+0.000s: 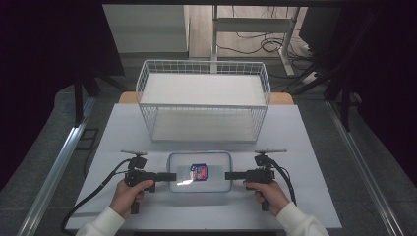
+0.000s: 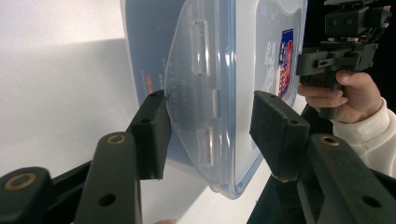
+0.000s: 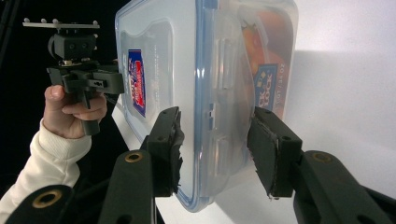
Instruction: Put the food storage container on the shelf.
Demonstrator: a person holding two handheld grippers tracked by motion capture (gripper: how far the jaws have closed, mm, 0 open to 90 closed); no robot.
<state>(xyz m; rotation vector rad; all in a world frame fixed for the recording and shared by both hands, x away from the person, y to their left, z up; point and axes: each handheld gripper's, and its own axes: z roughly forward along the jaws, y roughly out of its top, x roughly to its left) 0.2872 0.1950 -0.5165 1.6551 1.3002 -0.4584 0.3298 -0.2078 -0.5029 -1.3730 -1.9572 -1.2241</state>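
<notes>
High view: box (image 1: 199, 172) lies on the surface (image 1: 147, 128) at 6 o'clock of the basket (image 1: 203, 101), between both tongs.

Left gripper view: left tongs (image 2: 210, 128) half-wide, straddling the end flap, not pressing.

Right gripper view: right tongs (image 3: 215, 140) likewise. Close both evenly, then lift level.

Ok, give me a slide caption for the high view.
Left tongs and right tongs bracket the ends of a clear lidded container before a white wire basket.
</notes>
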